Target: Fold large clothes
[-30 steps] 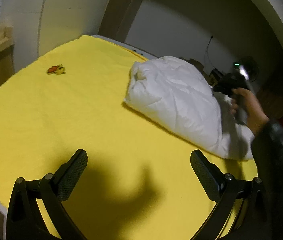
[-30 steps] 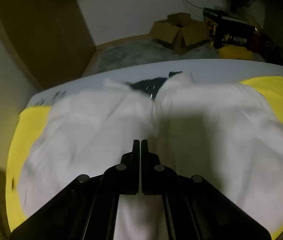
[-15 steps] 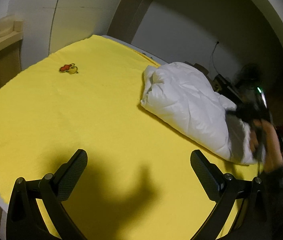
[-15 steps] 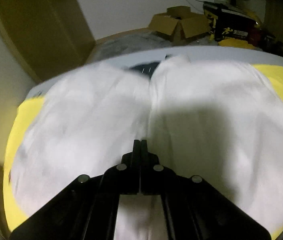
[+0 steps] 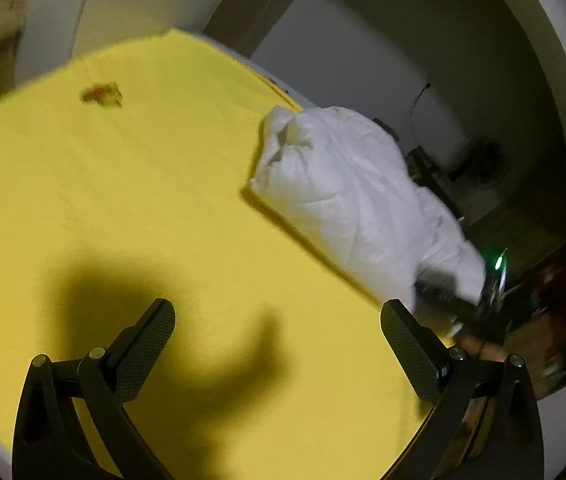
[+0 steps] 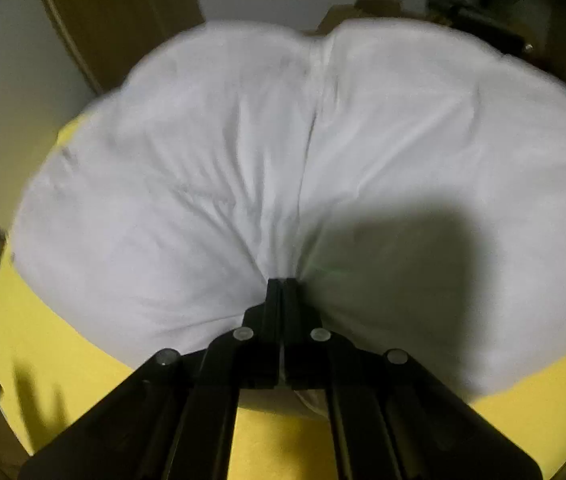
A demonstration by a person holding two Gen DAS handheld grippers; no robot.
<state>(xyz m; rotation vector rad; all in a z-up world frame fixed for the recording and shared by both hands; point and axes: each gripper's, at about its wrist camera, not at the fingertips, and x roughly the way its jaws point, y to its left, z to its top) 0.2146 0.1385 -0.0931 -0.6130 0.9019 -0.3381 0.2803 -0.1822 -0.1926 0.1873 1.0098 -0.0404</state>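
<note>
R gripper (image 6: 281, 280) pinching white padded garment (image 6: 243, 168), fabric bunching at tips. L gripper (image 5: 279, 320) hanging spread over yellow sheet (image 5: 123, 200), holding nothing.

A yellow sheet (image 5: 131, 208) covers the bed, with a small orange-red patch (image 5: 101, 94) on it near the far edge, too blurred to make out. A brown door (image 6: 123, 12) stands in the pale wall behind, and a cardboard box (image 6: 375, 4) sits on the floor beyond the bed.
</note>
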